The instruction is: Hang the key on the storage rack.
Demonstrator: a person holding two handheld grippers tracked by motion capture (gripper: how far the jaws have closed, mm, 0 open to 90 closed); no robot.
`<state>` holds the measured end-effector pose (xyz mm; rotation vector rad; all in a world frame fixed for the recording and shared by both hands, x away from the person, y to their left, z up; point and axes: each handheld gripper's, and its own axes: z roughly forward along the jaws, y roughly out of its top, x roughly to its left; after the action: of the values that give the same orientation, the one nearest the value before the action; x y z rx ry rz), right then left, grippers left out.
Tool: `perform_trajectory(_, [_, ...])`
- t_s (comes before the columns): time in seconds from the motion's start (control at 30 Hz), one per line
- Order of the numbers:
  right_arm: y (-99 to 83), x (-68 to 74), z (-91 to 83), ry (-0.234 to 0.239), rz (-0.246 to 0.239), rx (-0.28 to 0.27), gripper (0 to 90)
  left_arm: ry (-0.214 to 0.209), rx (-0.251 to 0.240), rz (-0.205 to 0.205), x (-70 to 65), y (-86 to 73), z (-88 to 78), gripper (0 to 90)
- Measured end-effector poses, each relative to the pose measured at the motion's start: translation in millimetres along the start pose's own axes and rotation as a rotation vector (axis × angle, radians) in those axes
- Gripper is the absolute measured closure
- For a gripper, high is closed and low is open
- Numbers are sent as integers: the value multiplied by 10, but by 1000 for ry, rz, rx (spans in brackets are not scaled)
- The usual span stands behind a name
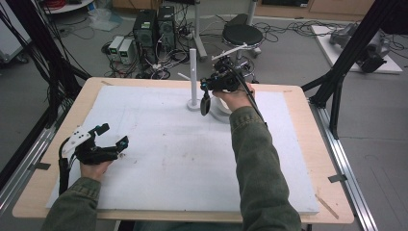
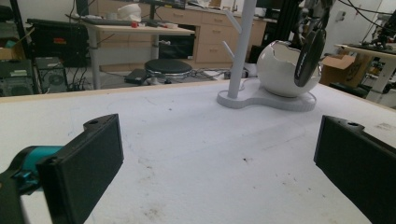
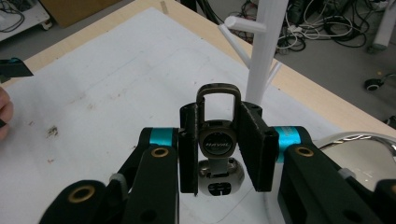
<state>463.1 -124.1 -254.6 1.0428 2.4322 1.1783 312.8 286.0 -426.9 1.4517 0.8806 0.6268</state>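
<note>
Dark metal, a Haval car key fob (image 3: 218,144) is pinched upright in the right tongs (image 3: 219,149), above the white egg-shaped bowl (image 1: 222,107) beside the pegged stand (image 1: 193,77). The left tongs (image 1: 111,135) hover spread and hold nothing over the foam-covered tabletop (image 1: 159,144).

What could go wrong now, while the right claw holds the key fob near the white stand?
1. The right claw grips the key fob only by its sides, so it may slip down.
2. The fob hangs close to the white bowl and could knock its rim.
3. The stand's pegs are thin; the fob's loop may miss or push the stand.
</note>
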Motion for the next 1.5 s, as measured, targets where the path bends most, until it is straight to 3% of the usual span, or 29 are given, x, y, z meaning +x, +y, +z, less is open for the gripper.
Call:
perform_trajectory(0.77, [418, 77, 100, -52, -32, 8, 700, -2, 0, 2, 0, 5, -10, 18])
perform_trajectory(1.5, [434, 79, 410, -93, -2, 55, 699, 4, -4, -2, 18, 8, -18, 18])
